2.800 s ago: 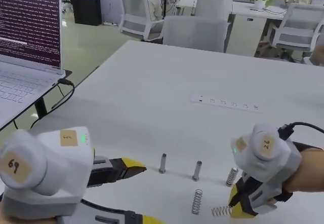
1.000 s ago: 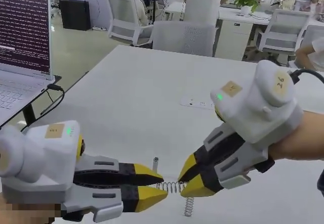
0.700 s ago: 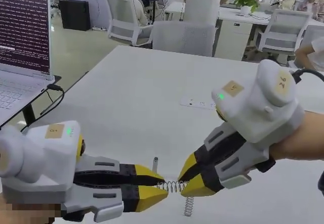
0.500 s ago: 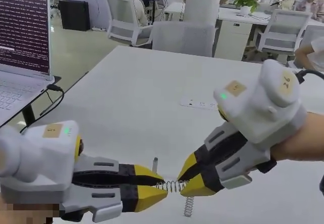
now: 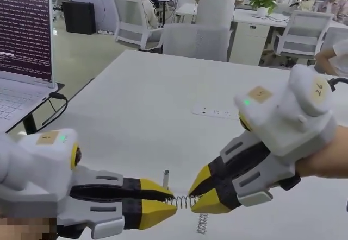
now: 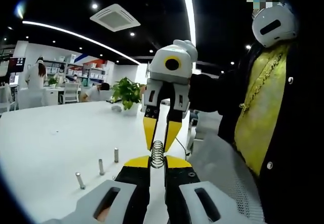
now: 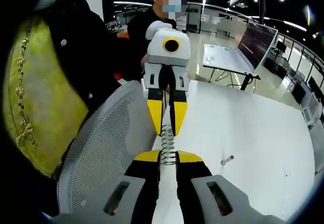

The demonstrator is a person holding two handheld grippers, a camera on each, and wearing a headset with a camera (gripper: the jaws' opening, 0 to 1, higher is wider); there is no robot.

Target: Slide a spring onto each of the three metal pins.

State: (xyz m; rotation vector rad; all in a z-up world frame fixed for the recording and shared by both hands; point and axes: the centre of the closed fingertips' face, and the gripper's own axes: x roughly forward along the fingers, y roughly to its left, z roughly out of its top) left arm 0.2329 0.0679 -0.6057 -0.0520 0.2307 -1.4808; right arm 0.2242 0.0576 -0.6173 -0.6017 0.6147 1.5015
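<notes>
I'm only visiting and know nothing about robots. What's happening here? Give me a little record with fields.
Left gripper: shut on one end of the spring
Right gripper: shut on the other end
Held spring: roughly level between the two grippers, off the table
Pins: three, upright on the table, all bare
Spare spring: lying on the table below the grippers

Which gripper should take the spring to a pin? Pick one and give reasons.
Left, probably. Both the left gripper and right gripper grip the spring, but a pin stands just behind the left's tips, and its view shows all three pins.
</notes>
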